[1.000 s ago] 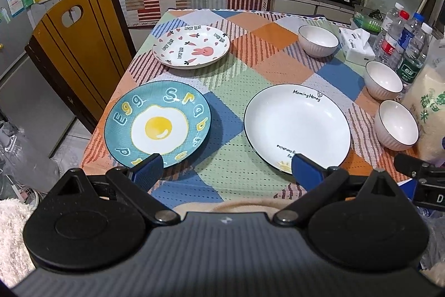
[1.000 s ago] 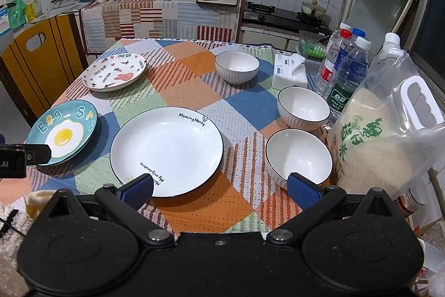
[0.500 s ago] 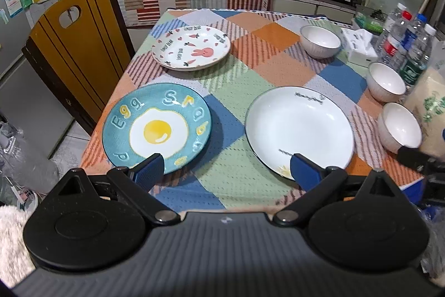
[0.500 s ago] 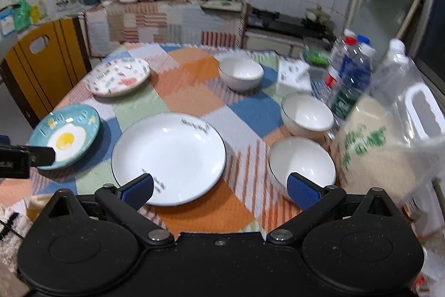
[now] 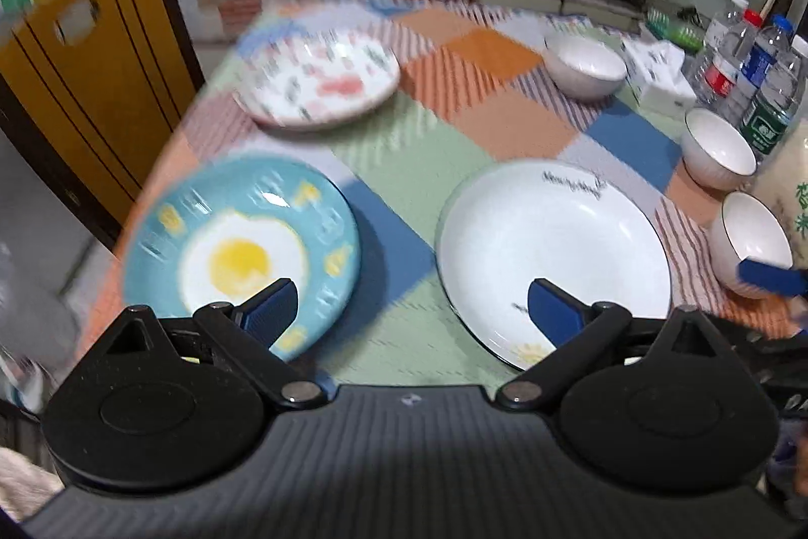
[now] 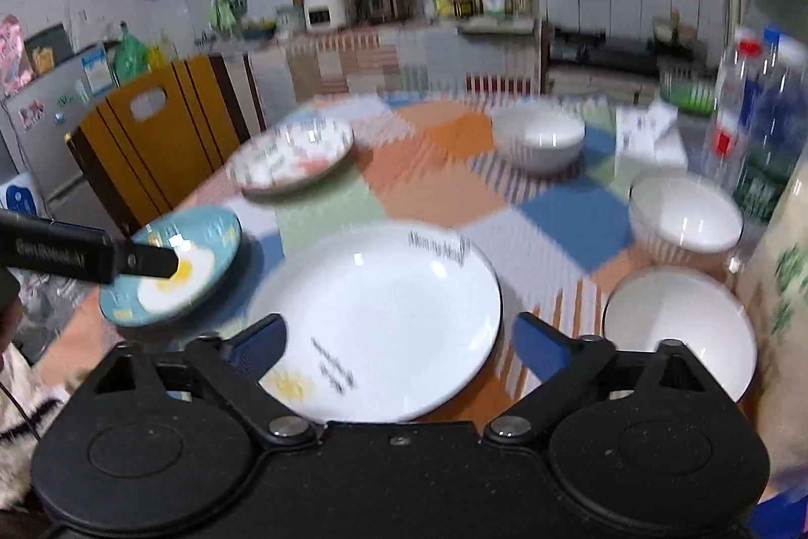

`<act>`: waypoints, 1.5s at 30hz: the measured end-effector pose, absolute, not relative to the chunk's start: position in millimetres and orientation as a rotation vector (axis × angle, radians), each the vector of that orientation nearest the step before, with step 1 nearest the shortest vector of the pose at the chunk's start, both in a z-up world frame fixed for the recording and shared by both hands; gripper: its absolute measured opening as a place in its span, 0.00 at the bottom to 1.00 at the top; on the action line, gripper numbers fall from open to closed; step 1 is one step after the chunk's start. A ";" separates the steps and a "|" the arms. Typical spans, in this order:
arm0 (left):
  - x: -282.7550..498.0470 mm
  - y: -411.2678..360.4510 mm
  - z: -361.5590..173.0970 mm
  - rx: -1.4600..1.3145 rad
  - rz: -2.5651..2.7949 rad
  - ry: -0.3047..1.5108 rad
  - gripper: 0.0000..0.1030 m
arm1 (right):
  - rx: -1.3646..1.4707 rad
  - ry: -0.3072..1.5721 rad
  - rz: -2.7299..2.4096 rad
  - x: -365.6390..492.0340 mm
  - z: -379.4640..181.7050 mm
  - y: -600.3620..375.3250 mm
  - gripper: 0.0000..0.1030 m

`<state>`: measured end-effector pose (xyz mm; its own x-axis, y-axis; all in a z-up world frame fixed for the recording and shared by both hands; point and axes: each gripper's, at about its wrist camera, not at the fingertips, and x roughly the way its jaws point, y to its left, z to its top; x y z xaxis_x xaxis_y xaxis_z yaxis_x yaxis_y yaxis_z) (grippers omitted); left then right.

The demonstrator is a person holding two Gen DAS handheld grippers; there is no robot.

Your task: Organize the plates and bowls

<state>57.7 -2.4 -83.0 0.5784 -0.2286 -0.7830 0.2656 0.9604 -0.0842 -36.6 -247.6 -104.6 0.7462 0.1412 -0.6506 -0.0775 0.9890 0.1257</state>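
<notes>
A blue egg plate (image 5: pixel 242 251) lies at the near left of the table, a white plate (image 5: pixel 553 256) at the near middle, and a rabbit-pattern plate (image 5: pixel 318 82) further back on the left. Three white bowls stand on the right: far (image 5: pixel 586 64), middle (image 5: pixel 719 147), near (image 5: pixel 750 241). My left gripper (image 5: pixel 411 311) is open and empty, over the gap between the egg plate and the white plate. My right gripper (image 6: pixel 399 347) is open and empty, low over the white plate (image 6: pixel 384 311), with the near bowl (image 6: pixel 676 322) to its right.
A yellow-brown chair (image 5: pixel 86 84) stands at the table's left side. Water bottles (image 5: pixel 757 84), a tissue pack (image 5: pixel 656 71) and a rice bag (image 6: pixel 783 286) crowd the right edge. A counter with appliances (image 6: pixel 384 3) is behind the table.
Both grippers have moved forward and lower toward the table, so the plates look larger. Both views are now motion-blurred. The jaws have stayed open.
</notes>
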 end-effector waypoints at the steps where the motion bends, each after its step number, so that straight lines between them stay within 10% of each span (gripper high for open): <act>1: 61.1 -5.4 -88.1 0.050 -0.293 0.922 0.95 | 0.107 0.736 0.121 -36.2 -111.0 -249.8 0.92; 17: 118.8 -51.5 -152.9 0.129 -0.372 1.043 0.85 | 0.311 0.821 0.097 -7.9 -179.8 -274.3 0.68; 24: 126.7 -52.7 -166.9 0.080 -0.436 1.093 0.50 | 0.353 0.804 0.092 -1.1 -186.8 -279.9 0.25; 29: 126.2 -45.8 -168.4 0.015 -0.438 1.077 0.36 | 0.373 0.791 0.089 -2.6 -189.2 -284.9 0.24; 45: 140.5 -41.5 -140.9 -0.015 -0.418 1.056 0.35 | 0.266 0.757 0.166 12.3 -171.9 -286.5 0.25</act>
<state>140.5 -41.5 -140.9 0.4211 -0.3410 -0.8404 0.3270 0.9214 -0.2100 12.3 -286.5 -171.9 0.7163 0.2430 -0.6541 -0.0527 0.9535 0.2966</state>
